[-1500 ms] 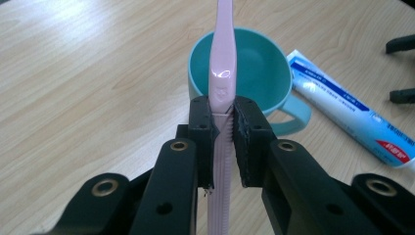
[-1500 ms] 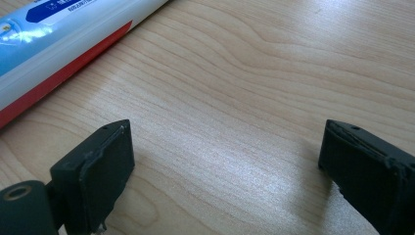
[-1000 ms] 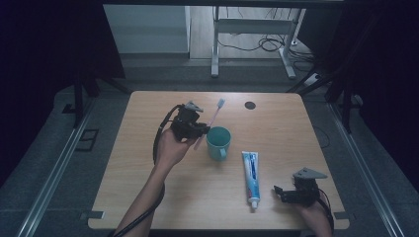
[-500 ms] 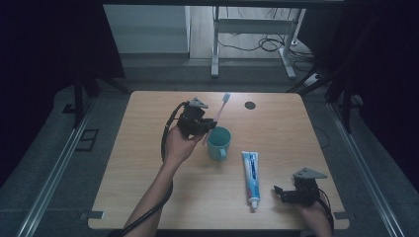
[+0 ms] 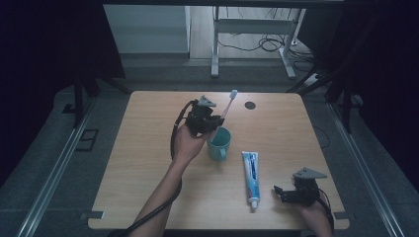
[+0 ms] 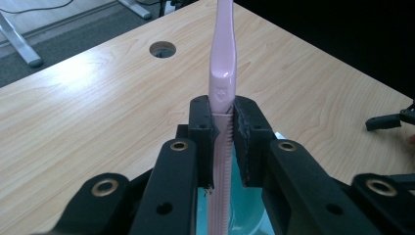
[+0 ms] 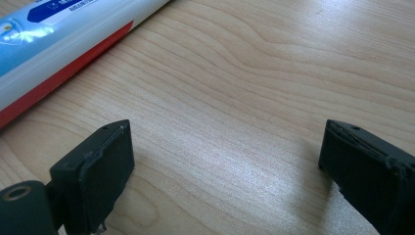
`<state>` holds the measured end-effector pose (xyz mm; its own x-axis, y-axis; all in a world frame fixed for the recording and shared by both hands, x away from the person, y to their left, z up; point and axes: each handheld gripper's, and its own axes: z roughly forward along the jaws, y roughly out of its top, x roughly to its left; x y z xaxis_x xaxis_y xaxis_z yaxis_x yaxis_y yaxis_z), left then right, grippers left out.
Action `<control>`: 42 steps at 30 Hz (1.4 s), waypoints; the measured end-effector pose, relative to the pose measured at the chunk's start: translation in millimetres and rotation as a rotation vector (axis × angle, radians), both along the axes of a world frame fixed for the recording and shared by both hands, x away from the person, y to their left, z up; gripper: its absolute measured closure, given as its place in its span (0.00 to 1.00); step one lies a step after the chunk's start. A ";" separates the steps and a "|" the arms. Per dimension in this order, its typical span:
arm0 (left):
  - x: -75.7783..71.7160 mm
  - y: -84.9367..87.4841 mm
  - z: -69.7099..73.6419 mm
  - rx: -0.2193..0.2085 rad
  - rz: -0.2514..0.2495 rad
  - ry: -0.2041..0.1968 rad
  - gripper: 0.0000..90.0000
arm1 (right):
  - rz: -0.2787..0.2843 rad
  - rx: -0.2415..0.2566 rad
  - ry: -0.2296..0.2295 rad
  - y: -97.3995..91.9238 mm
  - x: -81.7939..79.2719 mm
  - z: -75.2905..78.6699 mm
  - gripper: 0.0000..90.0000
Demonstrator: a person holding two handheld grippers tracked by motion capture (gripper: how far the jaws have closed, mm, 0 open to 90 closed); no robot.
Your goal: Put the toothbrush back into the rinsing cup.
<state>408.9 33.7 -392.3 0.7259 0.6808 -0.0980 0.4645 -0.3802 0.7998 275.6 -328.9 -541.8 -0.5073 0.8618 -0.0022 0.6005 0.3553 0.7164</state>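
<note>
1. Since the earlier frame, the left gripper [image 5: 213, 118] has been carried rightward, until it is seen above the teal ceramic mug [image 5: 219, 143].
2. A pale pink plastic toothbrush [image 6: 222, 73] is clamped between its jaws, tilted, with the bristle end raised.
3. A white-and-blue toothpaste tube [image 5: 251, 177] lies flat on the light wooden table [image 5: 138, 168].
4. Just right of the tube, the right gripper [image 5: 280, 193] is rested with its jaws spread, nothing between them.

A pale wooden bench [image 5: 148, 168] with a round cable hole [image 5: 250, 105] stands on grey carpeted floor [image 5: 54, 163]. Dark drapes [image 5: 44, 44] hang on both sides. Beyond, a metal-legged white desk frame [image 5: 257, 29] straddles loose black cables [image 5: 262, 44] on lighter flooring.
</note>
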 end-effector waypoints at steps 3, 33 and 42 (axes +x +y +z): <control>2.2 -1.2 -3.6 -0.006 0.004 -0.001 0.88 | 0.001 0.000 0.000 0.0 0.1 0.0 0.06; 4.2 -12.0 -48.7 0.001 0.013 0.010 0.88 | 0.006 -0.001 -0.001 0.0 0.3 0.0 0.06; 3.2 -12.3 -61.4 0.005 0.017 0.023 0.88 | 0.006 -0.001 -0.001 0.0 0.3 0.0 0.06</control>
